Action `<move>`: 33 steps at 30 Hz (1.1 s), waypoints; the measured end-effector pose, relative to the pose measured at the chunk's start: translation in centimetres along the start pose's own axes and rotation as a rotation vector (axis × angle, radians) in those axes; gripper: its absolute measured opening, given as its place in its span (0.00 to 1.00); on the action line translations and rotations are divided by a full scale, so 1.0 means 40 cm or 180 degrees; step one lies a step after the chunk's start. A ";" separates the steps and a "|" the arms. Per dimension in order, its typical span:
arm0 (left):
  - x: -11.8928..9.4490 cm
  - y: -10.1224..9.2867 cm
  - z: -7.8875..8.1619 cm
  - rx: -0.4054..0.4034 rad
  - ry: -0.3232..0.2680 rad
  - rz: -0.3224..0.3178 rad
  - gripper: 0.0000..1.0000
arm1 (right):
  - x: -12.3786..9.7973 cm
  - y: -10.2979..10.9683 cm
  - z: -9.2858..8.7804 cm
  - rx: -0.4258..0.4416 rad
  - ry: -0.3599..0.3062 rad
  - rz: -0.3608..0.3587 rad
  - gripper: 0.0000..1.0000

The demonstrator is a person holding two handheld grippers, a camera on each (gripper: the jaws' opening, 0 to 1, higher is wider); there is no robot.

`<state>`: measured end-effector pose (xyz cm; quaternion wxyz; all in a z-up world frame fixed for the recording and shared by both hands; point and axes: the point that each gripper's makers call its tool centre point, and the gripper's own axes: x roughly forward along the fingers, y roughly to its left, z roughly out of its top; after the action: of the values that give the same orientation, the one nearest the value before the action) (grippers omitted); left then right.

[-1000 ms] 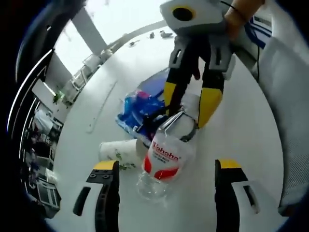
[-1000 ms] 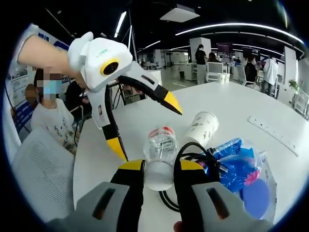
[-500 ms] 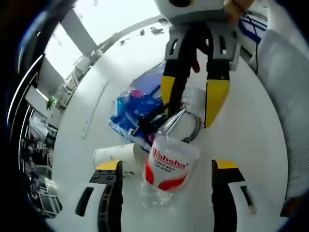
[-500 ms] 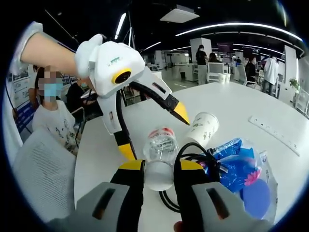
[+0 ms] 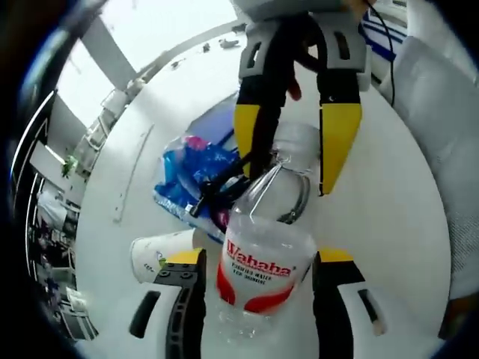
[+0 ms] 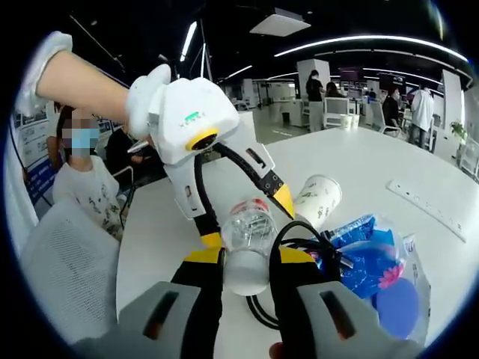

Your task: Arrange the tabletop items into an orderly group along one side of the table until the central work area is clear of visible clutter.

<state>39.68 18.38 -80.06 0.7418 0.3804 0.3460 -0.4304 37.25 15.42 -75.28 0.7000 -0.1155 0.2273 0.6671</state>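
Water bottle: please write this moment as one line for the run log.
water bottle lying on table | right gripper shut on water bottle | left gripper open around it | paper cup beside

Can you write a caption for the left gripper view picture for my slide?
Two yellow-tipped claws, left claw and right claw, meet around a clear plastic Wahaha bottle lying on a white round table.

The clear plastic water bottle carries a red-and-white label reading "Wahaha" (smaller print beneath is too blurred to read).
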 end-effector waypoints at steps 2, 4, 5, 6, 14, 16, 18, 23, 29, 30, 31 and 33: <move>0.004 0.000 0.000 -0.0004 -0.0003 -0.0013 0.51 | 0.000 0.000 0.001 -0.0009 0.0002 0.0005 0.22; 0.008 -0.006 -0.001 0.0003 0.0003 -0.0056 0.47 | -0.001 0.000 0.002 -0.0011 0.0000 0.0012 0.22; 0.010 -0.010 -0.004 0.0026 0.0019 -0.0073 0.46 | -0.001 0.000 0.003 -0.0006 0.0001 0.0018 0.22; 0.010 -0.007 -0.003 0.0079 0.0019 -0.0061 0.46 | -0.001 0.000 0.004 -0.0008 -0.0004 0.0018 0.22; 0.010 -0.007 0.000 0.0225 0.0016 -0.0082 0.42 | 0.001 -0.001 0.002 0.0028 -0.0016 0.0030 0.23; 0.009 -0.009 0.001 0.0255 0.0009 -0.0095 0.41 | 0.001 -0.002 0.002 0.0019 -0.0017 0.0036 0.23; 0.008 -0.011 0.001 0.0254 0.0002 -0.0103 0.41 | 0.001 -0.002 0.002 0.0017 -0.0017 0.0049 0.23; 0.008 -0.015 0.000 0.0255 -0.0010 -0.0104 0.40 | 0.003 0.000 -0.003 -0.0072 0.0025 0.0071 0.24; 0.011 -0.022 -0.007 0.0175 -0.0012 -0.0115 0.39 | 0.005 -0.006 -0.011 -0.0234 0.0067 0.0026 0.25; 0.012 -0.023 -0.007 0.0176 -0.0014 -0.0113 0.39 | 0.005 -0.006 -0.013 -0.0239 0.0076 0.0029 0.26; 0.012 -0.025 -0.008 0.0180 -0.0020 -0.0109 0.39 | 0.005 -0.006 -0.014 -0.0251 0.0080 0.0030 0.26; 0.012 -0.027 -0.008 0.0163 -0.0038 -0.0104 0.39 | 0.007 -0.007 -0.014 -0.0280 0.0067 0.0023 0.27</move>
<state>38.85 18.13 -80.89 0.7268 0.3911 0.3366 -0.4535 37.42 15.40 -75.92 0.6893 -0.1523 0.2056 0.6778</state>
